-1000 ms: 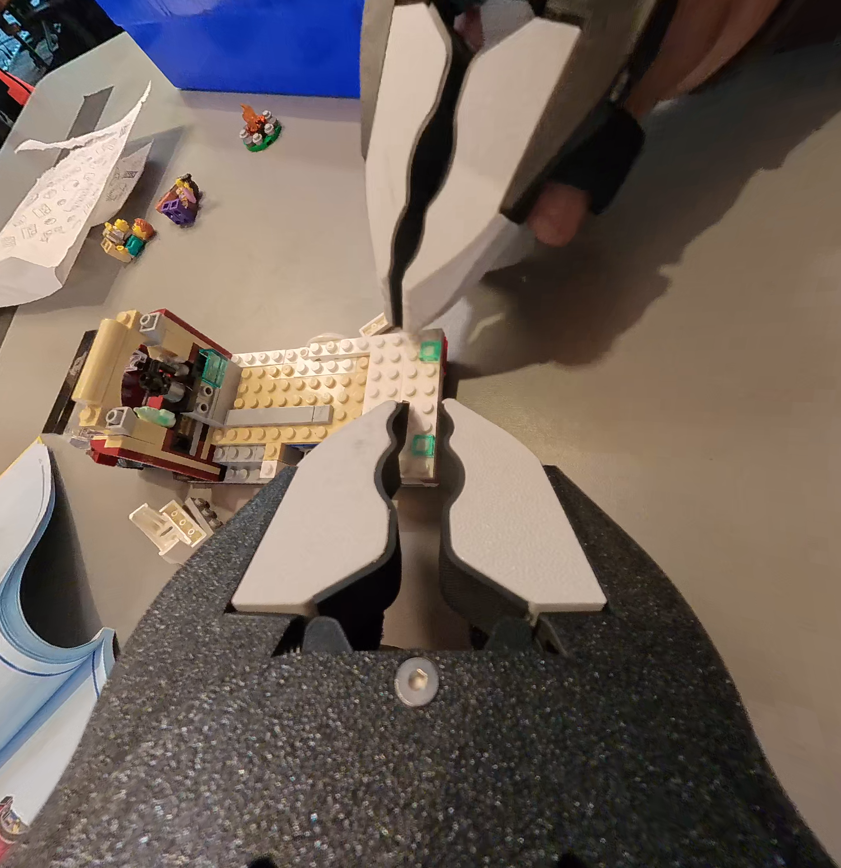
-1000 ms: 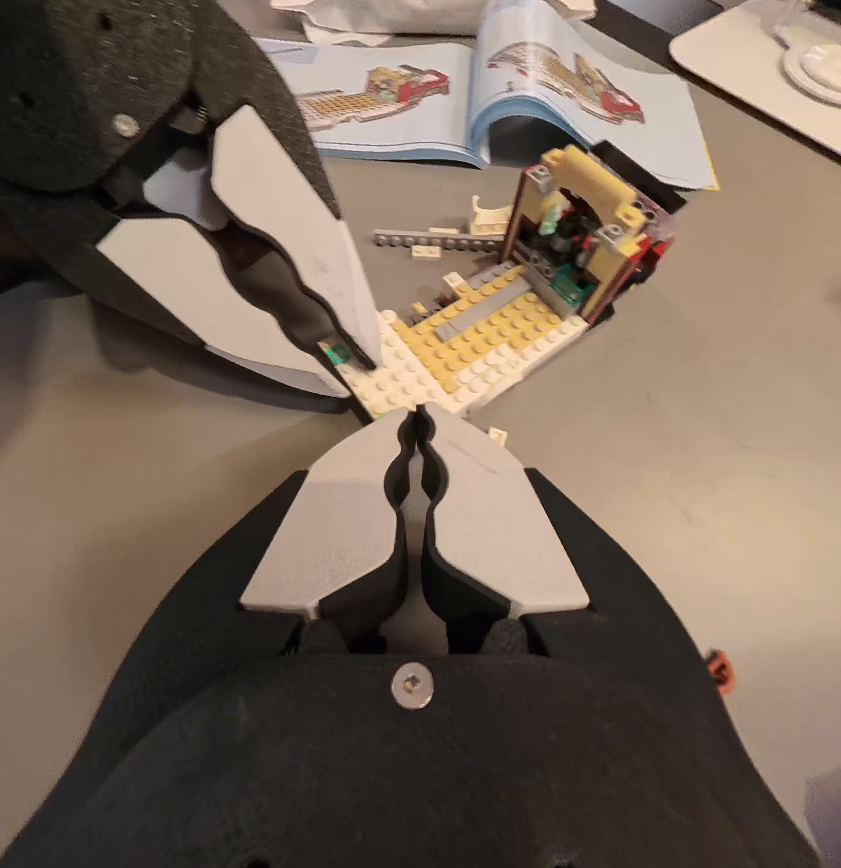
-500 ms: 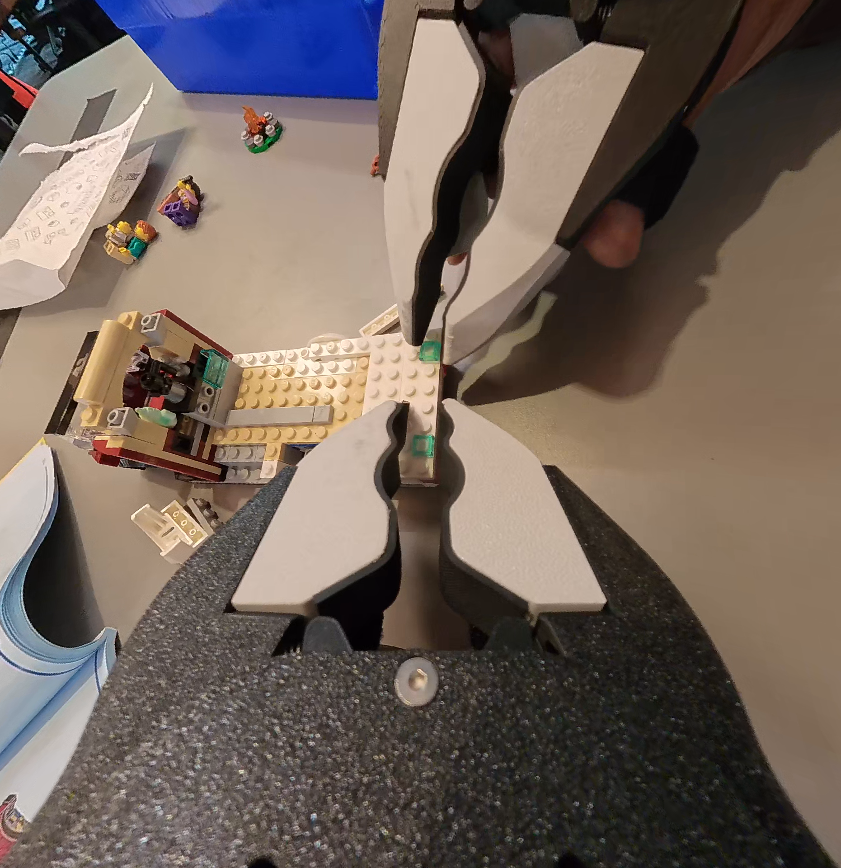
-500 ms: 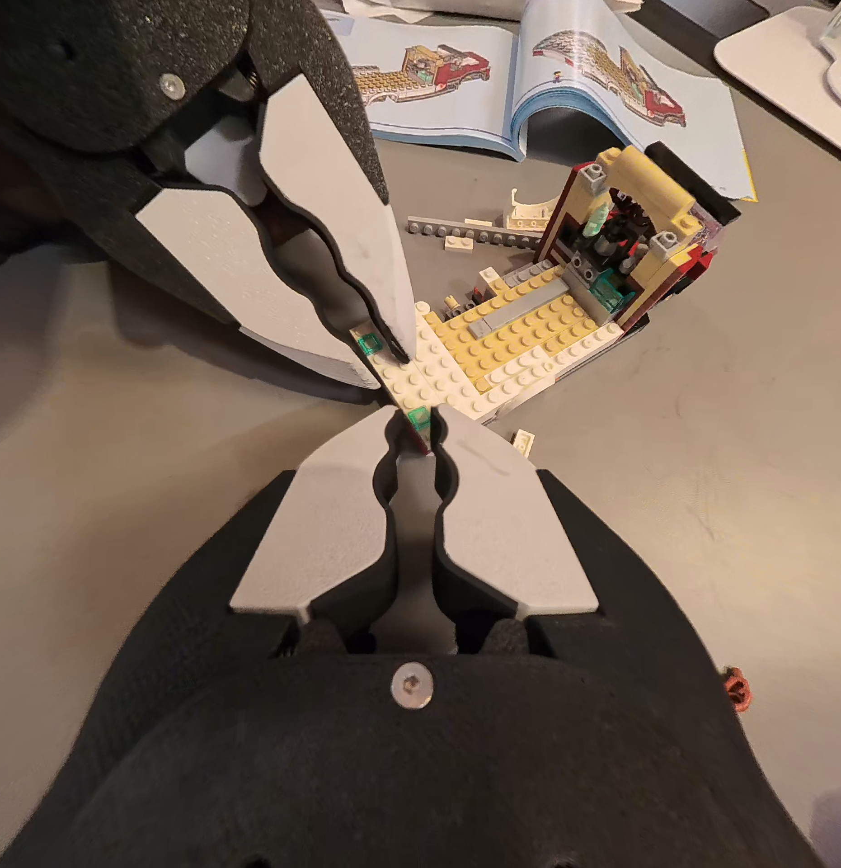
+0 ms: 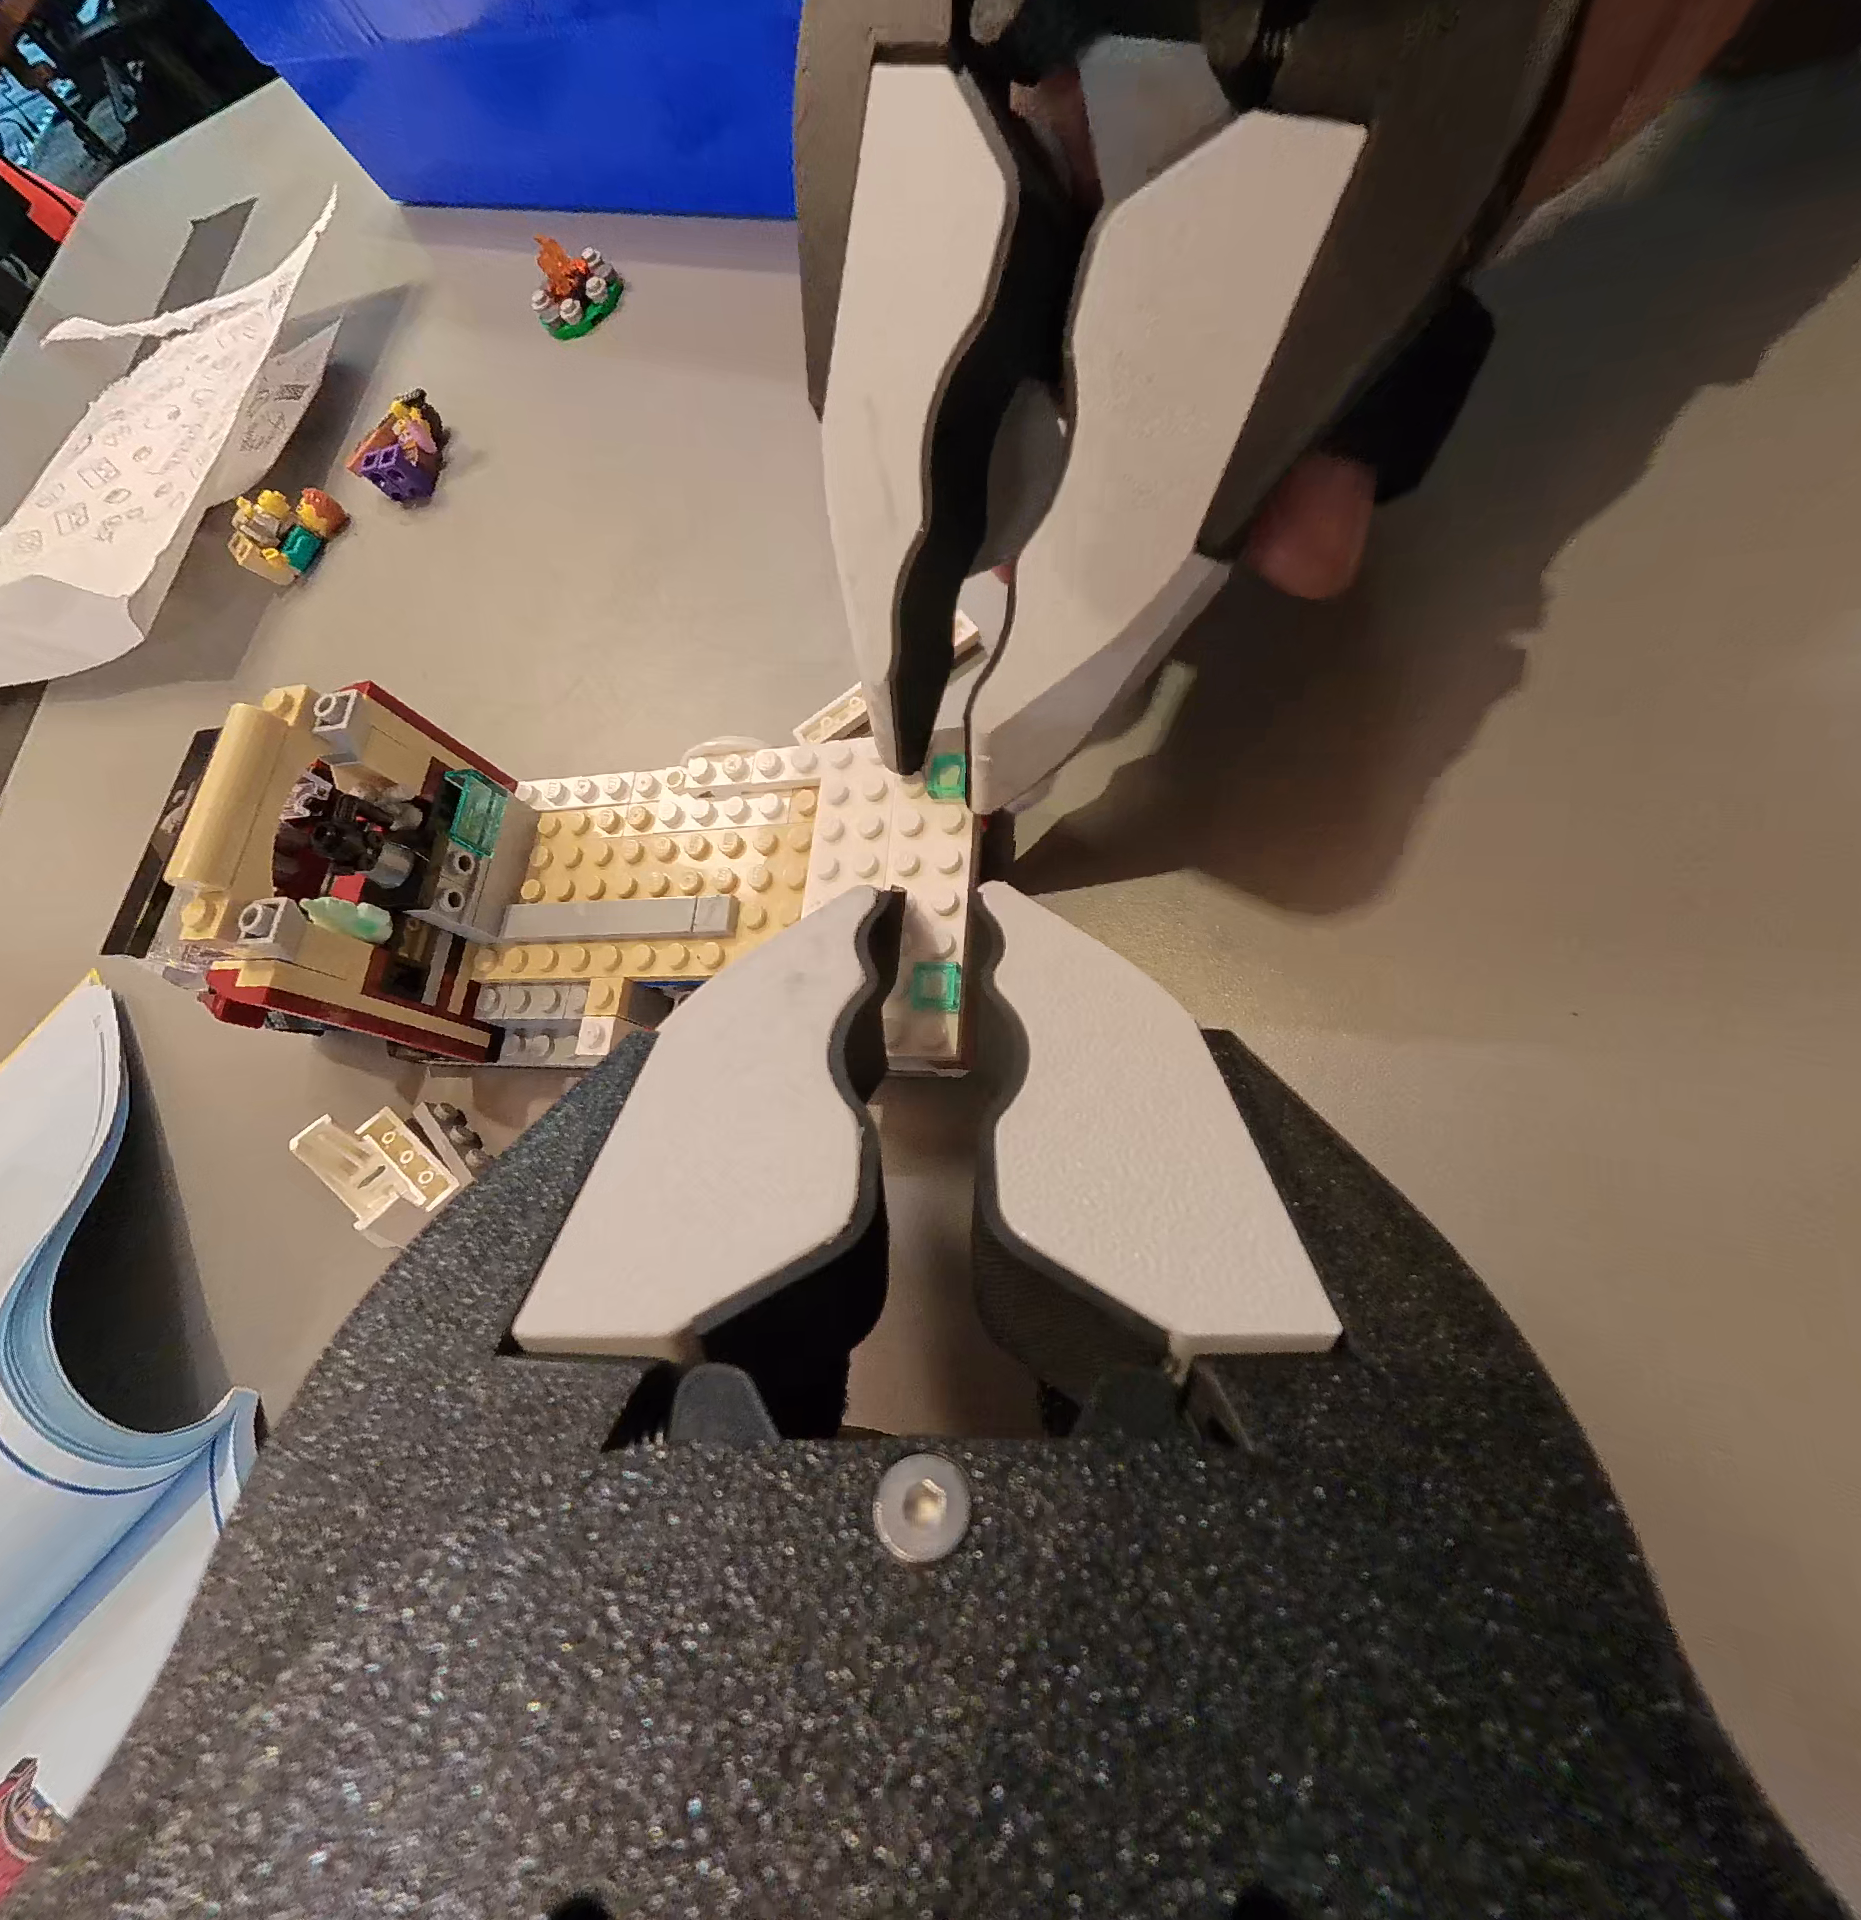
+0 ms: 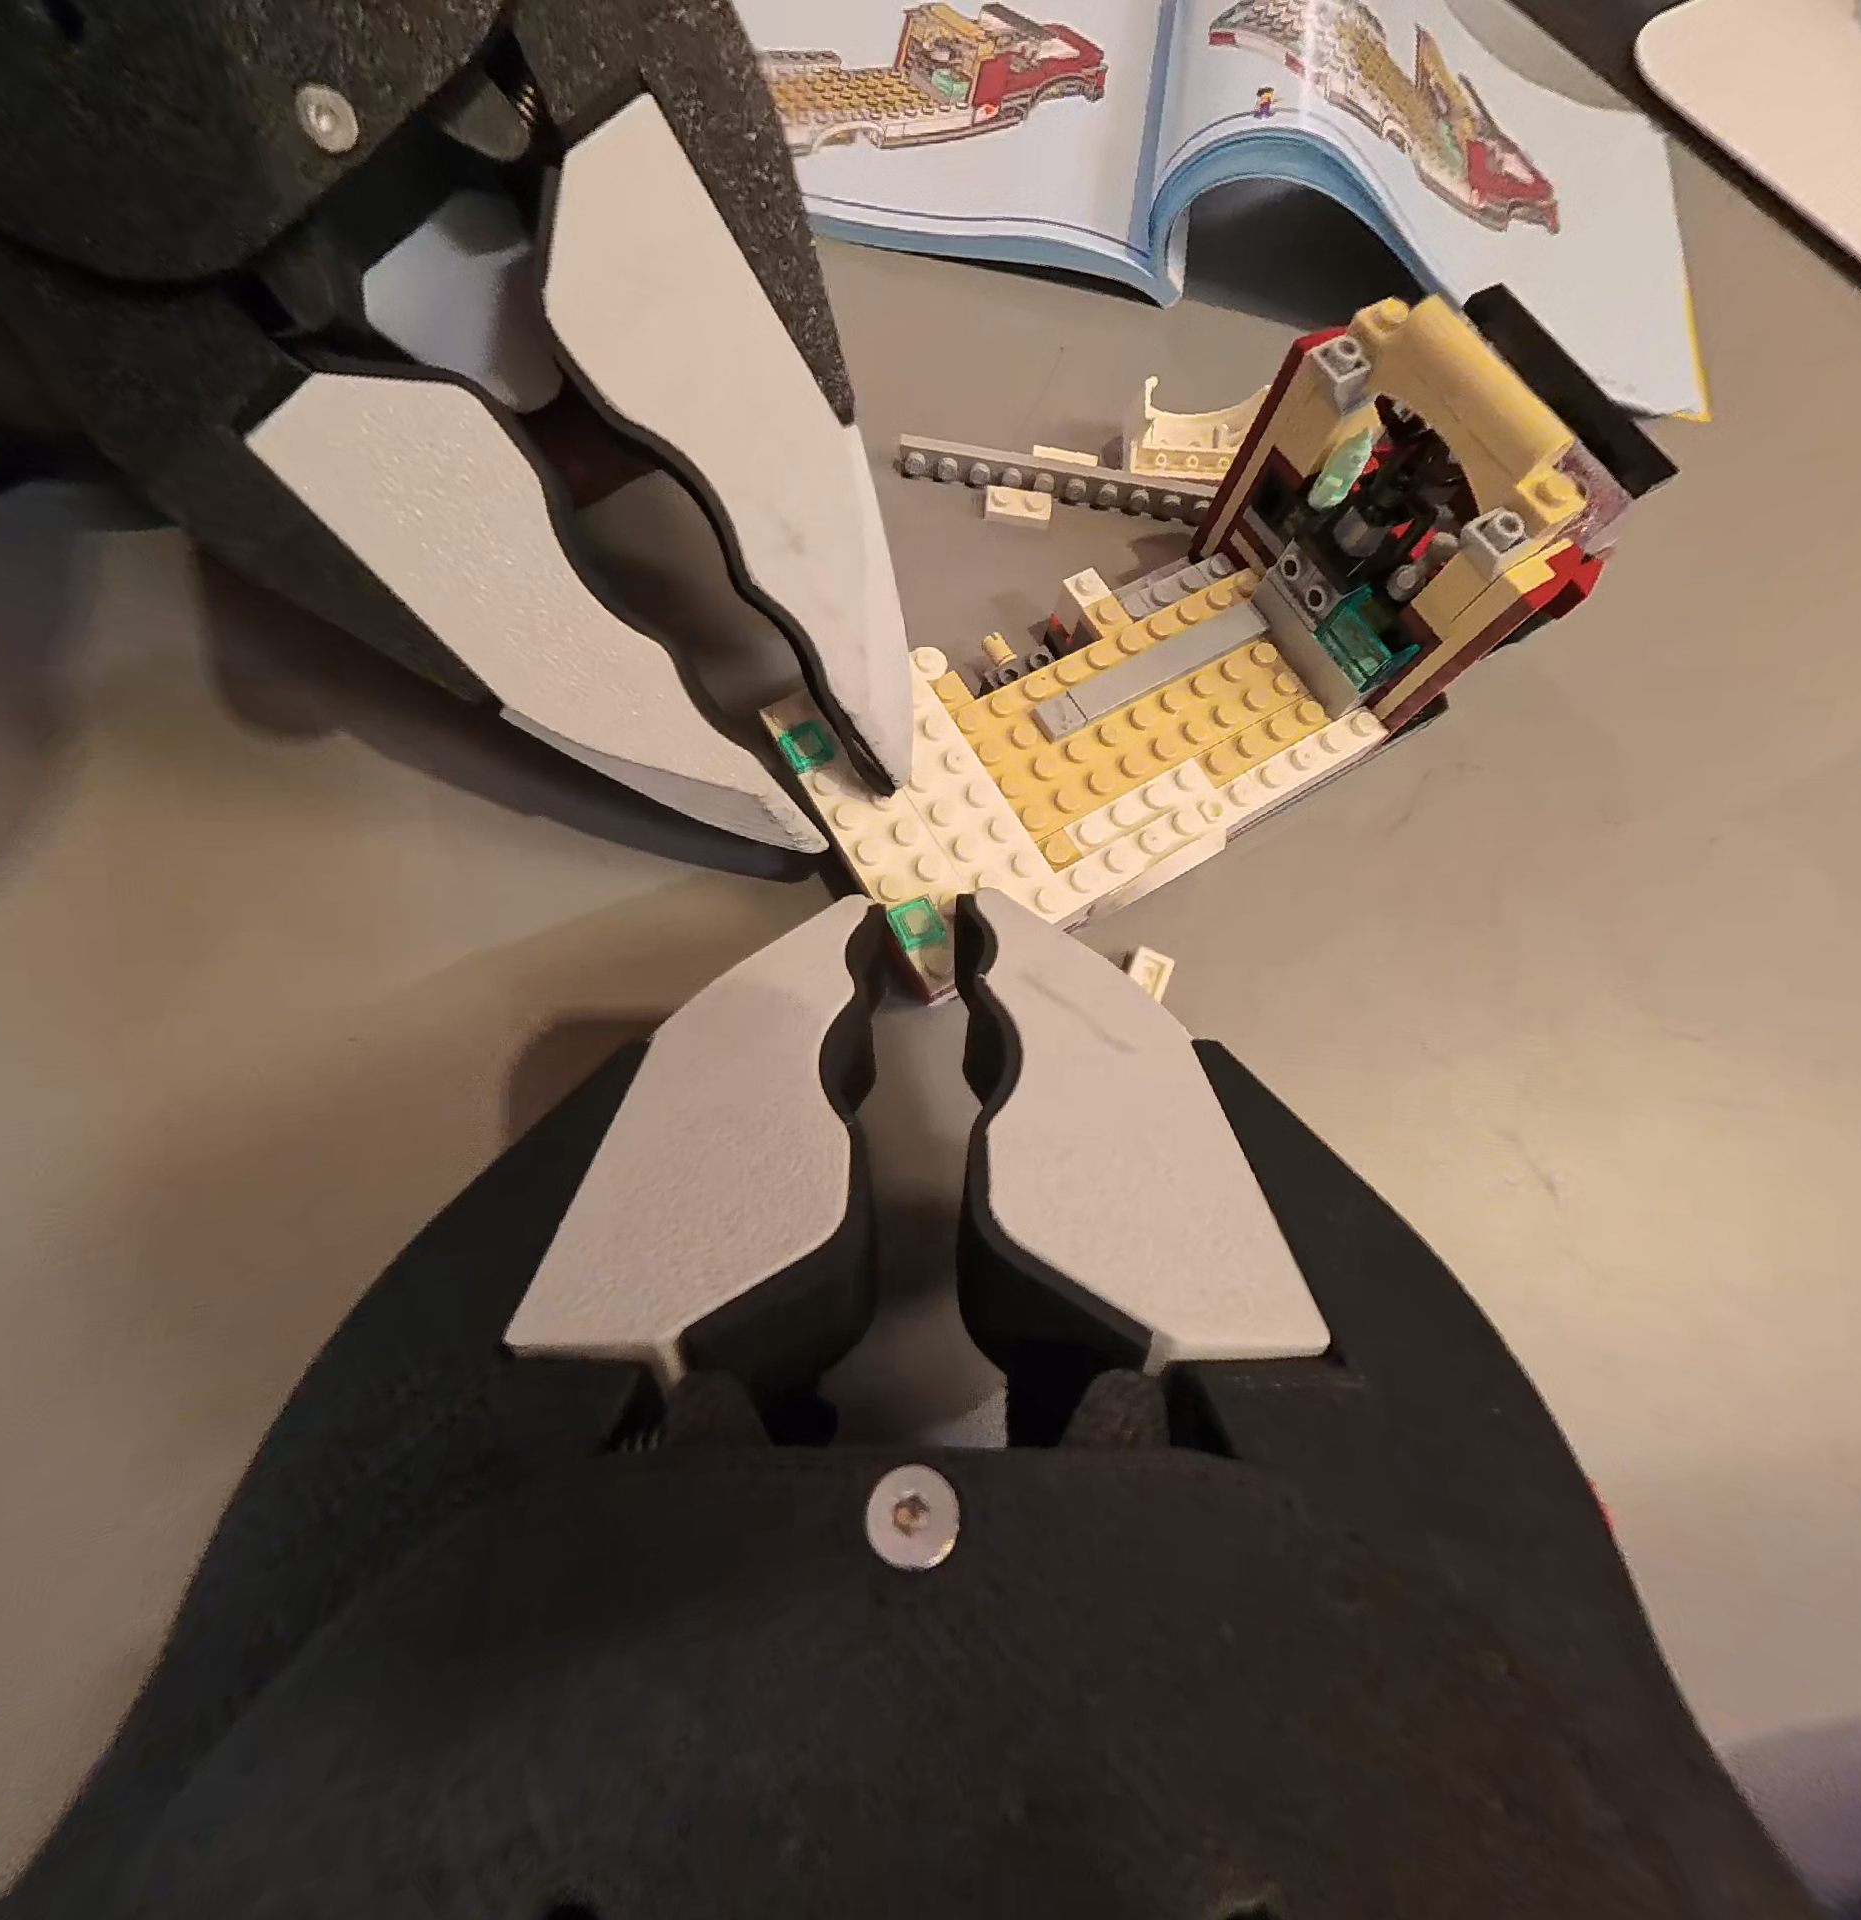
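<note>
Brick model [image 5: 635,883] lies flat, cabin end away from both claws

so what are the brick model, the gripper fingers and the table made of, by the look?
Brick model: hard glossy plastic, moulded studs, clear green tiles.
Gripper fingers: matt grey, finely textured plates, probably plastic, with dark wavy liners.
Table: smooth grey-beige top with soft sheen; material unclear.
</note>
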Tool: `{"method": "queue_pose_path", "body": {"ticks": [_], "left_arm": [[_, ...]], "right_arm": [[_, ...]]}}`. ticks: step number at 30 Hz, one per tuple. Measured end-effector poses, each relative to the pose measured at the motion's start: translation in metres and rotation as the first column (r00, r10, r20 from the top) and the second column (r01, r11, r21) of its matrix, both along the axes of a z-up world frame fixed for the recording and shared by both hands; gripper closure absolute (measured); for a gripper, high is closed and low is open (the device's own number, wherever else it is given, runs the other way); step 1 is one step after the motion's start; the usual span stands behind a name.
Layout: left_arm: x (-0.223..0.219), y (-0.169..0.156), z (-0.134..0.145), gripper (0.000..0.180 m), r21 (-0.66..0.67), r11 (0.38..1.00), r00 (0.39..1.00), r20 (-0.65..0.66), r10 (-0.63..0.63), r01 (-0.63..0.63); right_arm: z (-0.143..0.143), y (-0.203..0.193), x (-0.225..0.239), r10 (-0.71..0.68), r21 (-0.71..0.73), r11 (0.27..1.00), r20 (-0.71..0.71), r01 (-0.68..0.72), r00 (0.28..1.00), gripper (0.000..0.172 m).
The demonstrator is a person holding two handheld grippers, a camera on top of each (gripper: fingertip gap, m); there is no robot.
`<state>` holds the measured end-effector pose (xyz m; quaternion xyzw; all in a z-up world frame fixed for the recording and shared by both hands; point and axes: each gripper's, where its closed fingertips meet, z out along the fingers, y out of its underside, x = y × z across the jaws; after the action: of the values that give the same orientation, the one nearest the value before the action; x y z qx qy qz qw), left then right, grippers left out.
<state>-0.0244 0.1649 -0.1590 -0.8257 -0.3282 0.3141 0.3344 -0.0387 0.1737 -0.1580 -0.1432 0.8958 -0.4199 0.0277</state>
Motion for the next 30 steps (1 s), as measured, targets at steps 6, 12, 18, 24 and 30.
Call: {"method": "queue_pose_path", "body": {"ticks": [6,12,18,24,30], "left_arm": [[-0.0005,-0.0005,-0.0001,0.168,0.000,1.000,1.000,0.000,0.005,-0.005],[-0.0007,-0.0008,0.0001,0.168,0.001,1.000,1.000,0.001,0.008,-0.008],[-0.0008,-0.0007,0.0001,0.168,0.003,1.000,1.000,0.002,0.007,-0.007],[-0.0006,-0.0007,0.0001,0.168,0.003,1.000,1.000,0.002,0.007,-0.007],[-0.0005,-0.0005,-0.0001,0.168,0.003,1.000,1.000,0.002,0.004,-0.004]], "right_arm": [[0.0014,0.0006,0.0006,0.016,0.021,1.000,0.094,-0.018,0.995,0.164],[0.0018,0.0000,0.0003,0.009,0.018,1.000,0.159,-0.013,0.987,0.164],[0.0020,0.0000,0.0006,-0.004,0.006,1.000,0.196,0.003,0.981,0.164],[0.0027,0.0002,0.0009,-0.004,0.031,1.000,0.300,-0.006,0.954,0.165],[0.0032,0.0010,0.0012,0.003,0.026,1.000,0.299,-0.012,0.954,0.165]]}}
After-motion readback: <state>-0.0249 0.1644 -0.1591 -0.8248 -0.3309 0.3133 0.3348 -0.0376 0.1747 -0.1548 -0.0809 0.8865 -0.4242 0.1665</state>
